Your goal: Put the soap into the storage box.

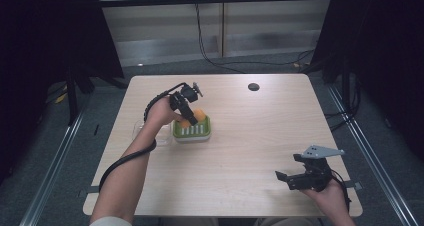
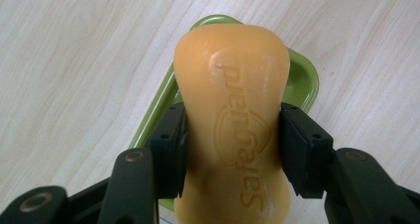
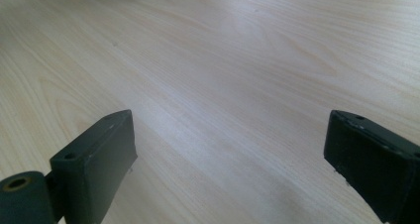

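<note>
An orange soap bar (image 2: 233, 125) with a raised brand stamp is clamped at its narrow waist by my left gripper (image 2: 230, 135), whose black jaws press on both its sides. It hangs just over a green soap dish (image 2: 302, 80). From above, the left gripper (image 1: 189, 115) points down at the soap bar (image 1: 198, 116) over the ribbed green dish (image 1: 194, 131), left of the table's middle. My right gripper (image 1: 288, 167) rests low at the front right, open, with only bare wood between its jaws (image 3: 233, 154).
A clear plastic piece (image 1: 150, 134) lies against the dish's left side. A small black round disc (image 1: 253, 86) sits near the table's (image 1: 240, 161) far edge. Black cable trails from the left gripper along the forearm.
</note>
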`<state>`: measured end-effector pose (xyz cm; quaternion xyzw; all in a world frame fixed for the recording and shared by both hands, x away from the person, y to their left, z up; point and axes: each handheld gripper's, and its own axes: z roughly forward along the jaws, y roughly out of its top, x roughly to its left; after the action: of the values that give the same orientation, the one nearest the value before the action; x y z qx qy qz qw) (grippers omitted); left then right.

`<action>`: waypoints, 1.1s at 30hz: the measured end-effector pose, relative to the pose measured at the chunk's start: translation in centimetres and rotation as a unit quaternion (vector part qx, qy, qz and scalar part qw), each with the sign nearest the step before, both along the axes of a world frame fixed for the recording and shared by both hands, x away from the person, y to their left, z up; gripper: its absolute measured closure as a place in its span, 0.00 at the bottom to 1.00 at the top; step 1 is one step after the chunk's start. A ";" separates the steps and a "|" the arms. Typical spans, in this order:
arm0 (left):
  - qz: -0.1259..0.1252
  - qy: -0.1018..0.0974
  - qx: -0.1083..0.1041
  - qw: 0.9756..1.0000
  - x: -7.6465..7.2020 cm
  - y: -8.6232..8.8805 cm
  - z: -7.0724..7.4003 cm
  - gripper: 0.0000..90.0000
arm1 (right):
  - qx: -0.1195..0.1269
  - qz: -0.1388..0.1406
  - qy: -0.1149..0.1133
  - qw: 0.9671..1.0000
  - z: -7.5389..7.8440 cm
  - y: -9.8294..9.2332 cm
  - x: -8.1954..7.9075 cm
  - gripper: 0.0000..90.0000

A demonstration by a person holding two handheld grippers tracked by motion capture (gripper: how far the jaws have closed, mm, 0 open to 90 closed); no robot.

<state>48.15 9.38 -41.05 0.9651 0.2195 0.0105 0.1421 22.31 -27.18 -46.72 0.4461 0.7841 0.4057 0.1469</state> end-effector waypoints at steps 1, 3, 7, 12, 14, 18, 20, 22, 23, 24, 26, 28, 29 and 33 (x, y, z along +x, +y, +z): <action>0.002 0.002 -0.001 1.000 -0.1 0.0 0.0 0.55 | 0.001 -0.001 0.003 1.000 0.0 0.0 0.0 0.06; -0.004 -0.001 0.002 1.000 0.0 -0.1 -0.1 0.55 | 0.000 0.000 0.002 1.000 0.0 0.0 0.0 0.06; -0.018 -0.004 0.012 1.000 0.1 -0.1 -0.3 0.55 | 0.002 0.000 0.001 1.000 0.0 0.0 0.0 0.06; -0.019 -0.004 0.003 1.000 0.0 -0.1 -0.5 0.55 | 0.001 0.000 0.000 1.000 0.0 0.0 0.0 0.06; -0.022 -0.009 0.006 1.000 0.0 -0.1 -0.6 0.55 | 0.001 0.000 0.000 1.000 0.0 0.0 0.0 0.06; -0.027 -0.005 0.009 1.000 0.0 -0.3 -0.8 0.55 | 0.001 0.000 0.002 1.000 0.0 0.1 0.0 0.06; -0.028 0.002 0.009 1.000 0.0 -0.3 -0.9 0.55 | 0.002 0.000 0.003 1.000 0.0 0.1 0.0 0.06; -0.033 -0.002 0.014 0.999 0.1 -0.3 -1.0 0.55 | 0.001 0.000 0.002 1.000 0.0 0.0 0.0 0.06; -0.031 -0.004 0.013 0.999 0.1 -0.3 -1.1 0.55 | 0.001 0.000 0.002 1.000 0.0 0.0 0.0 0.06; -0.028 -0.011 0.008 1.000 0.0 -0.3 -1.3 0.55 | 0.003 -0.001 0.003 1.000 0.0 0.0 0.0 0.06; -0.029 -0.010 0.009 0.999 0.0 -0.3 -1.3 0.55 | 0.001 -0.003 0.003 1.000 0.0 0.0 0.0 0.06; -0.027 -0.010 0.008 1.000 0.1 -0.2 -1.3 0.55 | 0.002 -0.003 0.003 1.000 0.0 0.0 0.0 0.06; -0.025 -0.010 0.006 1.000 0.0 -0.2 -1.4 0.55 | 0.002 -0.002 0.002 1.000 0.0 0.0 0.0 0.06; -0.026 -0.008 0.008 1.000 0.2 -0.1 -1.6 0.55 | 0.001 0.000 0.002 1.000 0.0 0.0 0.0 0.06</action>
<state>48.38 9.29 -42.64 0.9715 0.1931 0.0167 0.1365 22.31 -27.14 -46.73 0.4468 0.7841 0.4055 0.1450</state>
